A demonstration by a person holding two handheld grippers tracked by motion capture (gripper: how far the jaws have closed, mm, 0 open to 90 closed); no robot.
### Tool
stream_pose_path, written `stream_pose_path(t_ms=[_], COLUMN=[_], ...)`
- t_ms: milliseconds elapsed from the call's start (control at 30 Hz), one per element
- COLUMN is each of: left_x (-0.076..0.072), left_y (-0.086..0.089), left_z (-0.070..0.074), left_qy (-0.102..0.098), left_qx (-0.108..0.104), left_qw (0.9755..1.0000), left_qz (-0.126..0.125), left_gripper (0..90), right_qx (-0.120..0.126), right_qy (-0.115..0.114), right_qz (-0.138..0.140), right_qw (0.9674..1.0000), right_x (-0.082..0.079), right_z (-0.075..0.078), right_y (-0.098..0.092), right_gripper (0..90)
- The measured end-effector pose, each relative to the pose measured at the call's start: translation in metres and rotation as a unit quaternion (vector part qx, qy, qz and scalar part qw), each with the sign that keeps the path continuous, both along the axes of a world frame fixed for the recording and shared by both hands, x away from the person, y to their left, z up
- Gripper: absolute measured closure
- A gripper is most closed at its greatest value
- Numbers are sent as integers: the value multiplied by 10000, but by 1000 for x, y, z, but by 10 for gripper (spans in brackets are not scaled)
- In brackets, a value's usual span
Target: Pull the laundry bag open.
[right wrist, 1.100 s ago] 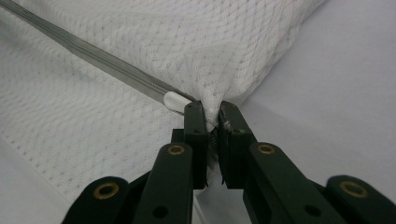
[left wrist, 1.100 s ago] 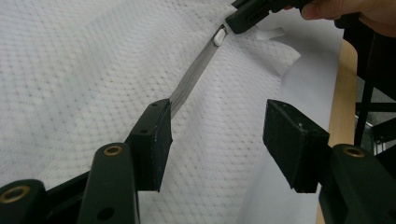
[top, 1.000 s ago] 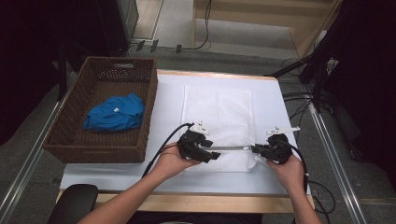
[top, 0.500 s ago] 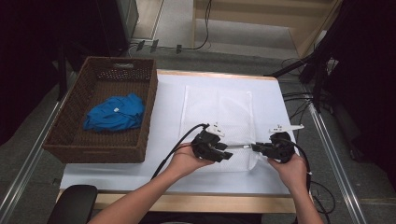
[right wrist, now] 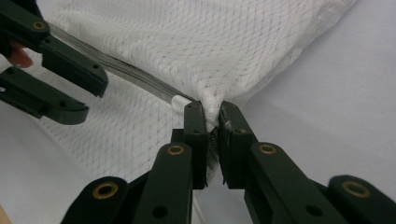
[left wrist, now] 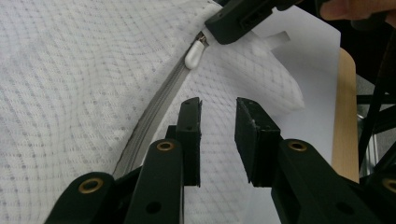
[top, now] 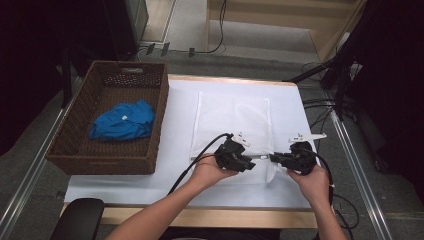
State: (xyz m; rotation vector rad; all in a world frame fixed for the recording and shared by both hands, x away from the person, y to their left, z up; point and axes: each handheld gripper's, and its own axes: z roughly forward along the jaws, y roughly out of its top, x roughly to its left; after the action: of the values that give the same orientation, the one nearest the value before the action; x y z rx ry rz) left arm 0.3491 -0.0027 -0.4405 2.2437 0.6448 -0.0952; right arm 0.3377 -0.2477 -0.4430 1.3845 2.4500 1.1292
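The white mesh laundry bag (top: 232, 117) is lying flat on the tabletop (top: 180, 150), its zippered edge nearest the person. The right gripper (right wrist: 212, 114) is pinching a bunched fold of the mesh at the end of the zipper (left wrist: 154, 112), jaws clamped narrow with fabric squeezed between them. The left gripper (left wrist: 218, 105) is hovering just over the mesh beside the zipper; its jaws have just been closing and are standing at a narrow gap with nothing pressed between the pads yet. The white zipper pull (left wrist: 195, 52) is sitting further along, right by the right gripper's jaw tip.

To do this well, the left jaws should probably be reaching on to the pull tab rather than closing on loose mesh where they are now. The tab is small and smooth, so a square grip across its flat sides looks safest. The right gripper is serving as the anchor, and keeping that corner taut and slightly lifted should let the slider run straight along the track. The likely snag is mesh catching in the slider.

A blue garment (top: 122, 120) is waiting in the wicker basket (top: 70, 135) at the left.
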Motion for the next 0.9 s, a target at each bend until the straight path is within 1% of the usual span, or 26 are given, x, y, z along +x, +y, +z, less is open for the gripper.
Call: stream_pose_path(t_ms=[33, 67, 100, 200, 267, 333, 367, 400, 433, 467, 633, 733, 833, 867, 900], left_x=[2, 3, 4, 4, 7, 8, 9, 10, 10, 11, 13, 15, 15, 15, 16], left_y=[-3, -4, -5, -9, -15, -16, -18, -20, -20, -21, -23, -26, -28, -28, -28], left_z=[-1, -2, -3, -4, -6, -7, -7, -7, -7, -7, -9, -10, -9, -9, -9], left_qy=[20, -22, -37, -23, -11, -16, -18, -21, -21, -46, -54, -36, -115, -98, -87], left_qx=[-24, 38, 17, 34, 91, 83, 112, 89, 89, 144, 187, 176, 230, 204, 219], left_qw=[10000, 10000, 10000, 10000, 10000, 10000, 9999, 10000, 10000, 9999, 9998, 9998, 9997, 9997, 9997], left_qz=[38, 30, 9, -10, -24, -24, 1, 20, 20, 12, 2, 58, 16, 31, 39], left_gripper=[720, 724, 733, 735, 735, 735, 735, 735, 735, 735, 741, 741, 740, 740, 740], right_qx=[13, 22, 16, 39, 59, 63, 67, 80, 79, 85, 120, 123, 146, 148, 150], right_qy=[-9, 0, -5, -19, -49, -58, -58, -58, -60, -52, -73, -82, -96, -95, -90], right_qz=[8, 8, 10, 20, 47, 43, 49, 52, 64, 92, 153, 177, 218, 223, 227], right_qw=[10000, 10000, 10000, 10000, 10000, 10000, 9999, 9999, 9999, 9999, 9998, 9997, 9996, 9996, 9996], right_x=[0, -1, -1, -1, -2, -3, -3, -3, -3, -3, -3, -4, -4, -4, -4], right_z=[0, 0, 0, 0, 1, 2, 2, 2, 2, 2, 3, 4, 5, 5, 6], right_y=[0, 0, 0, 0, 0, 0, 0, 0, -1, -1, -1, 0, 1, 1, 1], right_gripper=[845, 845, 845, 845, 845, 845, 845, 845, 845, 845, 846, 846, 849, 849, 849])
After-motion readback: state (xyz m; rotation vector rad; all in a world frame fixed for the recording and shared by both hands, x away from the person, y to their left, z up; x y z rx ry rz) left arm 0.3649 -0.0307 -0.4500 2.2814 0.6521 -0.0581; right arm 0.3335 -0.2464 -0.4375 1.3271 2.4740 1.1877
